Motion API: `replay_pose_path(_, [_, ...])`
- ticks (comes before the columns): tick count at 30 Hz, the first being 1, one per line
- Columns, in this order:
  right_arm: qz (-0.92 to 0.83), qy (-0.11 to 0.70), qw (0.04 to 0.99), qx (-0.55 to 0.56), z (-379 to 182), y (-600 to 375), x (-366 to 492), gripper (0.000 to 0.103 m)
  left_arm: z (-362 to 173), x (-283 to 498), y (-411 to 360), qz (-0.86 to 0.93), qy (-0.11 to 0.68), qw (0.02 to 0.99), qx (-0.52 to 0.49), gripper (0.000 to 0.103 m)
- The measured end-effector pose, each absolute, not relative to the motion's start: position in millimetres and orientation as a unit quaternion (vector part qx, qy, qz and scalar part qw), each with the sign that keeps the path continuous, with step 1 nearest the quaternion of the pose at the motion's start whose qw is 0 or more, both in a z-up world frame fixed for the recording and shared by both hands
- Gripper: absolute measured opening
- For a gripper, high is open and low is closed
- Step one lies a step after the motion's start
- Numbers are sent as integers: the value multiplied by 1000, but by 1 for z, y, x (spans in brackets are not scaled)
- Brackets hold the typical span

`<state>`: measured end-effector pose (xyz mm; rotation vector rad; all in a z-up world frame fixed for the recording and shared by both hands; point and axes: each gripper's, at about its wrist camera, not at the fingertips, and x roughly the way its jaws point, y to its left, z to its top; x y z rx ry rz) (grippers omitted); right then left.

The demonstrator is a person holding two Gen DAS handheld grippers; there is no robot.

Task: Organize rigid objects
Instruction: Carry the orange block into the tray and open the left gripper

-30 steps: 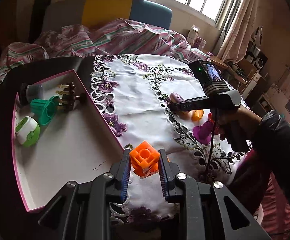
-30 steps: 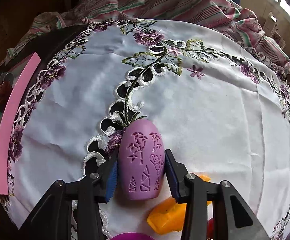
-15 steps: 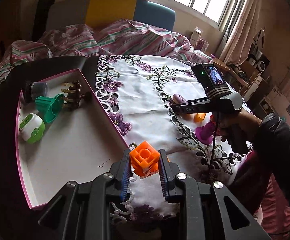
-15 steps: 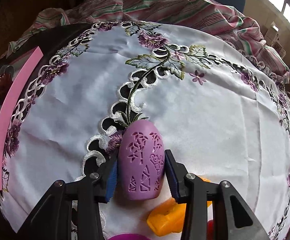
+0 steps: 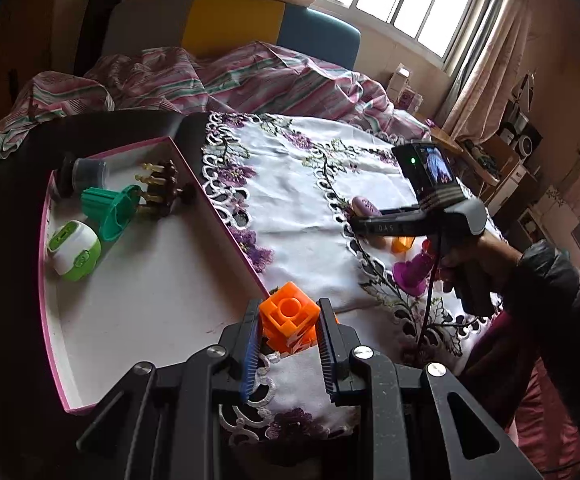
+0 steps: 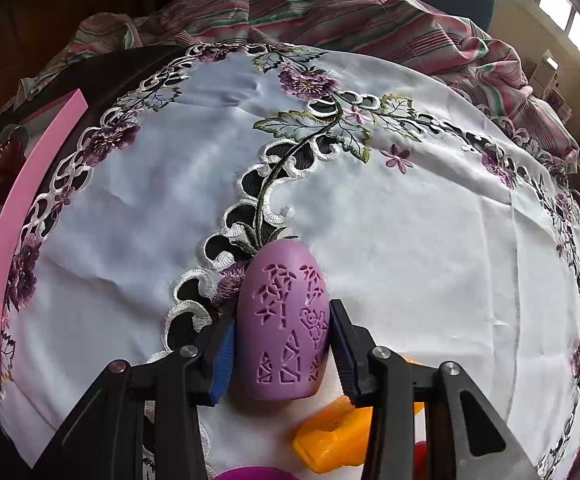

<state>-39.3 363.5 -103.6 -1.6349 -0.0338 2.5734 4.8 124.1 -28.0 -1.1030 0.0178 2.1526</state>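
An orange cube (image 5: 288, 320) sits between the pads of my left gripper (image 5: 287, 334), which is shut on it, just right of the near corner of the pink-rimmed white tray (image 5: 149, 280). The tray holds a green-and-white case (image 5: 74, 250), a green cone piece (image 5: 109, 212), a brown piece with gold pins (image 5: 161, 192) and a dark cylinder (image 5: 83, 172). My right gripper (image 6: 281, 344) is shut on a purple egg-shaped shell (image 6: 283, 328) with cut-out patterns, low over the embroidered tablecloth (image 6: 410, 240). In the left wrist view that right gripper (image 5: 360, 216) sits mid-table with a hand around its grip.
Beneath the right gripper lie an orange plastic piece (image 6: 330, 440), something magenta (image 6: 249, 474) and a bit of red (image 6: 420, 452). The tray's pink rim (image 6: 17, 208) runs along the left. Striped bedding (image 5: 229, 76) is heaped behind the table.
My left gripper, still holding the orange cube, has drifted slightly toward the tray's near corner. The right gripper and the purple shell have stayed put.
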Motion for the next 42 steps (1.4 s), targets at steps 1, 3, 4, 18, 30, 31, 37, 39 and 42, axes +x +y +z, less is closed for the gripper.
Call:
replay_pose_path(1, [843,-12,46,-536,-104,364,-39,42,-25,1,118,835,-6,351,-425,27])
replay_pose_path(3, [843,-14,47,-535,-103,363,-39,42,-19,-7,104,839,-26,341,-423,26])
replay_pose_path(4, [843,-15,47,-535,-103,363,-39,42,-17,-11,97,845,-31,330,-420,26])
replay_pose_path(18, [843,-26,48,-535,-103,361,-39,42,-62,-58,31,860,-46,203,-466,27])
replay_pose_path(30, [843,-30,45,-535,-103,361,-39,42,-82,-96,43,873,18,161,-460,27])
replay_pose_path(31, [843,-30,45,-535,-103,362,-39,42,-83,-99,44,873,18,159,-460,26])
replay_pose_path(37, [843,-31,44,-535,-103,361,-40,42,-88,-107,38,876,17,139,-461,26])
replay_pose_path(39, [843,-29,45,-536,-103,361,-40,42,-88,-107,35,875,10,140,-463,30])
replay_pose_path(42, [842,-27,45,-536,-103,361,-41,42,-88,-103,32,875,4,144,-461,38])
